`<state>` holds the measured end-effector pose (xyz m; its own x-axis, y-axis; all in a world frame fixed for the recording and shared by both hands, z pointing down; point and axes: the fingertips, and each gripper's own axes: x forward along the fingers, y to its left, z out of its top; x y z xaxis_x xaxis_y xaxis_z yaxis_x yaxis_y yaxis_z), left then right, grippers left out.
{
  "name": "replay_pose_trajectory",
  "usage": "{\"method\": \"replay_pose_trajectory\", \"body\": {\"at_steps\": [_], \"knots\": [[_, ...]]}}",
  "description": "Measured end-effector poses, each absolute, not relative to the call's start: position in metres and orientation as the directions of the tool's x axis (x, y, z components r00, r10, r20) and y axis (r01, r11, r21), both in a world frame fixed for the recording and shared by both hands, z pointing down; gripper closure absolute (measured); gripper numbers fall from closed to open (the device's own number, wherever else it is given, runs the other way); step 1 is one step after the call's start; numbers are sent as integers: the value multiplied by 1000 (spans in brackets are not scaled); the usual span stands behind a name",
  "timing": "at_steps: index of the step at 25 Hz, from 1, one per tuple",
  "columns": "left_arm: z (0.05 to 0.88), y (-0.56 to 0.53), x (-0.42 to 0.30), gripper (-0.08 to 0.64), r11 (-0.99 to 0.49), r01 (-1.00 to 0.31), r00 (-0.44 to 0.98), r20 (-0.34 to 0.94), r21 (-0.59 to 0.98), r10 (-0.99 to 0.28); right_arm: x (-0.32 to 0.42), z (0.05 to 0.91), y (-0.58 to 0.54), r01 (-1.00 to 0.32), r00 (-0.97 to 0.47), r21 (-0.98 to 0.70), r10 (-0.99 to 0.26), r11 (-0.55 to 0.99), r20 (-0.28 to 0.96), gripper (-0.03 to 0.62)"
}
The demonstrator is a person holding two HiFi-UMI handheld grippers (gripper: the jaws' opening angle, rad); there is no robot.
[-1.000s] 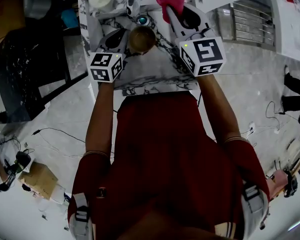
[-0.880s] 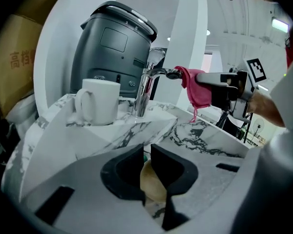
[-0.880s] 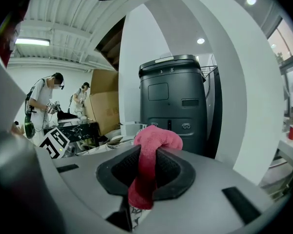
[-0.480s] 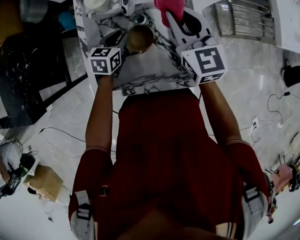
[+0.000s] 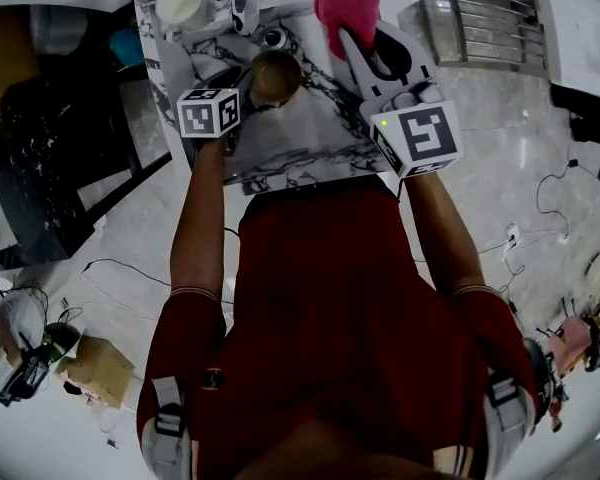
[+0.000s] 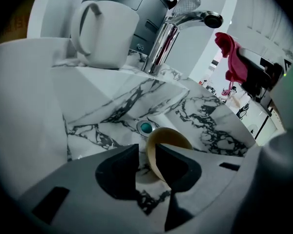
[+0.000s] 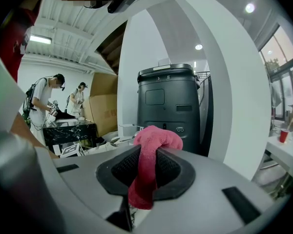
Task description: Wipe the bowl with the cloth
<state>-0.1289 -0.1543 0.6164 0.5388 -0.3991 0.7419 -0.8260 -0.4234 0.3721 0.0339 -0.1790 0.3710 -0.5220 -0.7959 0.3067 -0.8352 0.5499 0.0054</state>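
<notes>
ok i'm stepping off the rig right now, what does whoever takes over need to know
Left tool: open. Its jaws stand either side of the bowl's rim, with a gap showing on the outer side, so it does not look clamped.
Right tool: shut on the pink cloth, held apart from the bowl.
Bowl: tipped on its side in the marble sink, just by the drain.
Done: cloth in hand, left tool set at the bowl.
Left: close on the rim, bring the cloth over, wipe the bowl.
</notes>
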Motion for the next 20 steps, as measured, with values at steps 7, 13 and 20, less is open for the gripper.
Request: {"method": "replay_pose_trajectory", "body": {"at_steps": [7, 13, 20], "knots": [[630, -149, -130, 469, -376, -830, 537, 770, 411, -344, 35, 366, -180, -838, -530, -7, -811, 546, 247, 532], [636, -146, -129, 478, -339, -825, 552, 772, 451, -316, 34, 367, -181, -838, -530, -7, -812, 545, 244, 532], [640, -147, -126, 518, -319, -827, 554, 772, 464, -311, 35, 368, -180, -840, -527, -6, -814, 542, 246, 532]]}}
